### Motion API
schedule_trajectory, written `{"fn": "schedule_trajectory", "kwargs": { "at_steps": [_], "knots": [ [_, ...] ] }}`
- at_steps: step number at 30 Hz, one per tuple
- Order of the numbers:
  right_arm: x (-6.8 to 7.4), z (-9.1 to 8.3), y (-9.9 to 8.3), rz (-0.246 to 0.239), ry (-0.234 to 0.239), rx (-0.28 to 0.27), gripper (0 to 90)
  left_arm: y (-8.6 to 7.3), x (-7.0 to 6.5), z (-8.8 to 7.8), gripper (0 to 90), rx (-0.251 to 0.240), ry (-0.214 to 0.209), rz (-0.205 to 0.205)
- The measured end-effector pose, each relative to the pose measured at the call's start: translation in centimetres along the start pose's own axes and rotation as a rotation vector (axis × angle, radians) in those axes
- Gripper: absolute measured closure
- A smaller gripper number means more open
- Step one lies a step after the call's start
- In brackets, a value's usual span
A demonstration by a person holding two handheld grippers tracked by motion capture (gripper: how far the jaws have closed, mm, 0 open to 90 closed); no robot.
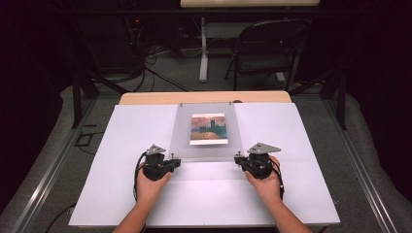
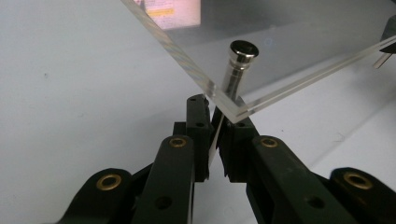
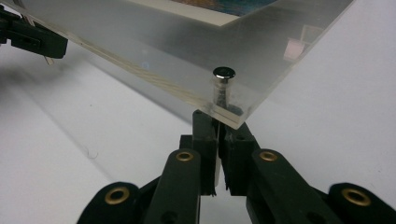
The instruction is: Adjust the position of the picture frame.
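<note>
Lying at the middle of the white sheet (image 1: 121,160), a clear acrylic frame (image 1: 206,145) is sandwiching a small print (image 1: 209,128) of a reddish sky over dark blue-green buildings, with a white border below. Its panels are showing thick, polished edges, and a shiny metal pin (image 2: 236,70) is passing through each near corner. The left gripper (image 1: 176,162) is clenching the frame's corner at 7 o'clock, its jaws nearly together on the panel edge. The right gripper (image 1: 238,160) is clamping the corner at 5 o'clock beneath another pin (image 3: 223,86). The near edge is possibly sitting slightly off the sheet; the high view is too coarse to confirm.
</note>
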State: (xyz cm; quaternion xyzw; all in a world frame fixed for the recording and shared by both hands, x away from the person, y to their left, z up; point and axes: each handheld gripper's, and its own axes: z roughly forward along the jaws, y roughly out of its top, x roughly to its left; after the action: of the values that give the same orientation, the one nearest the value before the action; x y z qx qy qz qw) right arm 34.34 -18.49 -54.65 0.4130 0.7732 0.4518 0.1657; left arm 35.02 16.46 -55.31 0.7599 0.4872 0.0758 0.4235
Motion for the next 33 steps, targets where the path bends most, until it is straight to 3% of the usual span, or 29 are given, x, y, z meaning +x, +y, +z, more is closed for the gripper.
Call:
{"fn": "schedule_trajectory", "kwargs": {
  "at_steps": [13,33],
  "knots": [
    [-0.11,0.69,-0.72,-0.007,0.012,0.055,85.3,-0.45,0.29,0.64,81.8,0.038,-0.001,-0.022],
    [-0.38,0.67,-0.8,-0.008,0.006,0.061,85.1,-0.51,0.08,0.59,81.7,0.036,-0.005,-0.012]
  ]
}}
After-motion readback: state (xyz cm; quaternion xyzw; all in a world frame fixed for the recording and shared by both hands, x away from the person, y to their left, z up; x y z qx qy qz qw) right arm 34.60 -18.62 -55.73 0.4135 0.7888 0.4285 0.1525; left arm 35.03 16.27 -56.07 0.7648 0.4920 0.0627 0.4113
